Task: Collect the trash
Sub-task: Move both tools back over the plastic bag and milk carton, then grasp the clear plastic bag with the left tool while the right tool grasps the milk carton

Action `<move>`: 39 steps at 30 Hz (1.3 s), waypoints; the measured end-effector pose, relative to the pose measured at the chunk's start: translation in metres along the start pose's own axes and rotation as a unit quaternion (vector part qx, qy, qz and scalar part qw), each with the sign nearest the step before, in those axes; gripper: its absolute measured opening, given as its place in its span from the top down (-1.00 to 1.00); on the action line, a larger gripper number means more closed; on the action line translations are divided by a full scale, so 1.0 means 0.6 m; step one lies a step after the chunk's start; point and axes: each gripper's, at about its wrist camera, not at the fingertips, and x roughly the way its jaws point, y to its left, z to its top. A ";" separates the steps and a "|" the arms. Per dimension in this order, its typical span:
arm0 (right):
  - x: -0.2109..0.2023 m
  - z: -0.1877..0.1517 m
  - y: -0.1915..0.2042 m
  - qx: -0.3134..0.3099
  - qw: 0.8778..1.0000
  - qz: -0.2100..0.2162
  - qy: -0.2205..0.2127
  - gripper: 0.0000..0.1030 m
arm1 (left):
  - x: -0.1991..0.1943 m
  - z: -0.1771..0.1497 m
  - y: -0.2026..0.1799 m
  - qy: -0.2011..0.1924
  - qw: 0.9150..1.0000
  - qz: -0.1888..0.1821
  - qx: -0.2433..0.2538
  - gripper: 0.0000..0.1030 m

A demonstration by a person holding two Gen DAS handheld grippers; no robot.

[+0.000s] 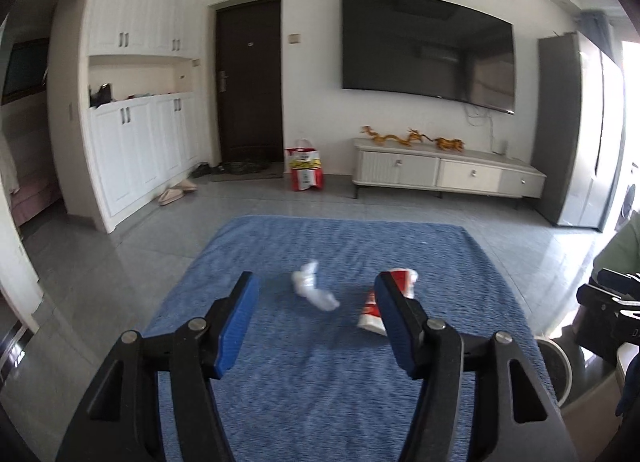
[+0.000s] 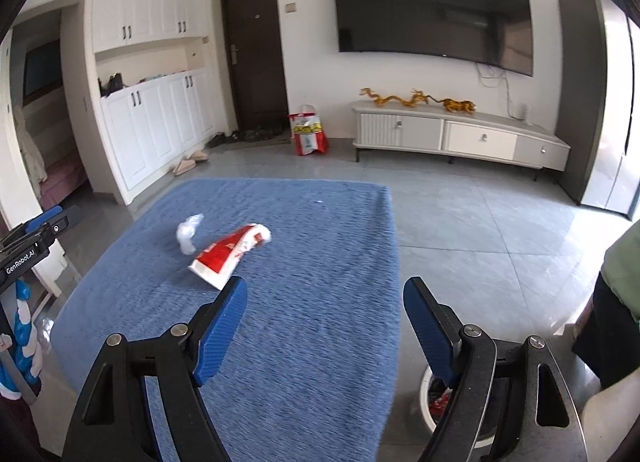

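Bringing the released, empty left tongs [image 1: 316, 316] down over the crumpled white plastic [image 1: 314, 289] mid-surface [image 1: 320, 382] looks wisest, while the equally released right tongs [image 2: 325, 322] take the red-and-white wrapper [image 2: 228, 252] just beside it, then carry both to the white bin [image 2: 426, 402] beside the surface.

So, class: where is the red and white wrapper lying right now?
The red and white wrapper lies on the blue cloth, just right of the crumpled white plastic in both wrist views, ahead of both open grippers.
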 end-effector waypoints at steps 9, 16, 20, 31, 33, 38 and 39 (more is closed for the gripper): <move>0.040 0.016 0.065 -0.026 0.999 0.004 0.022 -0.54 | 0.013 -0.017 0.069 0.005 0.999 0.029 -0.028 -0.16; 0.080 0.022 0.112 -0.047 0.998 0.014 0.042 -0.55 | 0.029 -0.026 0.115 0.016 0.997 0.056 -0.040 -0.17; 0.105 0.025 0.131 -0.054 0.997 0.024 0.052 -0.55 | 0.049 -0.033 0.135 0.032 0.996 0.064 -0.043 -0.18; 0.203 0.036 0.149 -0.054 0.993 0.055 0.084 -0.55 | 0.163 -0.046 0.146 0.106 0.993 0.026 -0.049 -0.19; 0.226 0.040 0.151 -0.048 0.993 0.065 0.090 -0.55 | 0.194 -0.041 0.136 0.120 0.992 0.003 -0.046 -0.19; 0.296 0.047 0.157 -0.028 0.989 0.093 0.111 -0.55 | 0.285 -0.024 0.099 0.150 0.988 -0.035 -0.022 -0.19; 0.310 0.047 0.157 -0.023 0.988 0.097 0.116 -0.55 | 0.306 -0.020 0.092 0.158 0.986 -0.042 -0.020 -0.19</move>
